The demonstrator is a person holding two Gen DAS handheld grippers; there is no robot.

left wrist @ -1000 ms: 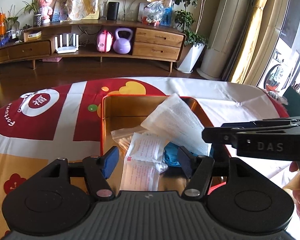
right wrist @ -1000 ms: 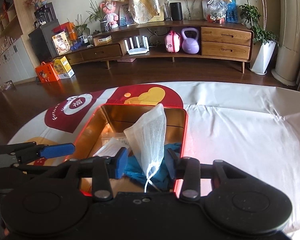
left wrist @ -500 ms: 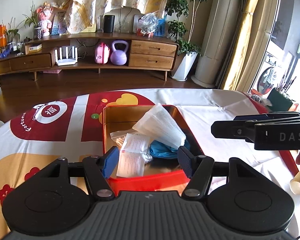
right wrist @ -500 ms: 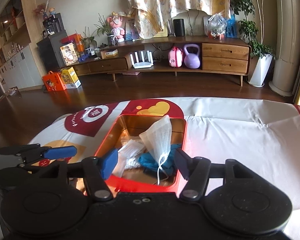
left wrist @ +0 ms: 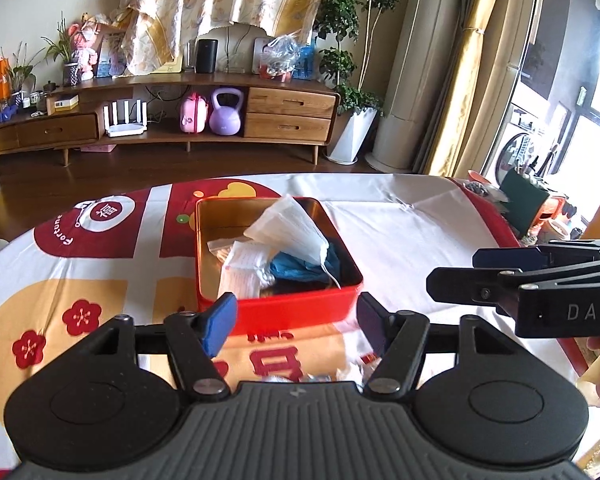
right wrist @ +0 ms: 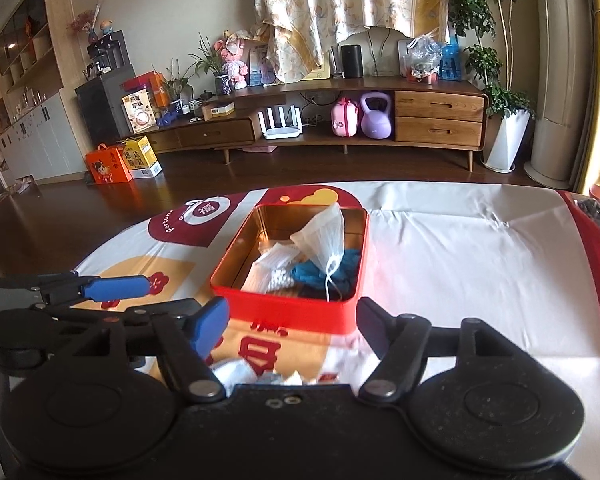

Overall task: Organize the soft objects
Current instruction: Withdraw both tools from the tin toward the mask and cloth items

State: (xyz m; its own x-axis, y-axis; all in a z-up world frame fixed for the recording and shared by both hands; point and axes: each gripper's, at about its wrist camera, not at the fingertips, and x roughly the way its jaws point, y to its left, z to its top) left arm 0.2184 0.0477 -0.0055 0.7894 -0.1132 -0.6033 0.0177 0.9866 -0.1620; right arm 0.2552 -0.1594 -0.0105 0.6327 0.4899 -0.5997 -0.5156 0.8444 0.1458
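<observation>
A red tin (left wrist: pixel 296 309) (right wrist: pixel 288 312) with a gold inside sits on the printed tablecloth. It holds a white face mask (left wrist: pixel 290 230) (right wrist: pixel 326 234) propped upright, a blue cloth (left wrist: pixel 300 268) (right wrist: pixel 332 270) and white packets (left wrist: pixel 242 268) (right wrist: pixel 274 266). My left gripper (left wrist: pixel 296 322) hangs short of the tin's near wall, jaws opening, nothing between them. My right gripper (right wrist: pixel 292 322) is likewise back from the tin, jaws opening and empty. Each gripper shows at the edge of the other's view.
Small white and blue items (right wrist: pixel 256 374) lie on the cloth just under the grippers, partly hidden. The cloth-covered table (right wrist: pixel 460 264) stretches bare to the right. Cluttered things (left wrist: pixel 528 208) stand at its far right edge. A wooden sideboard (left wrist: pixel 180 120) lines the far wall.
Both grippers have pulled back and up from inside the tin. The right gripper's jaws have widened away from the mask, which stays in the tin. The tin now lies wholly ahead of the fingertips.
</observation>
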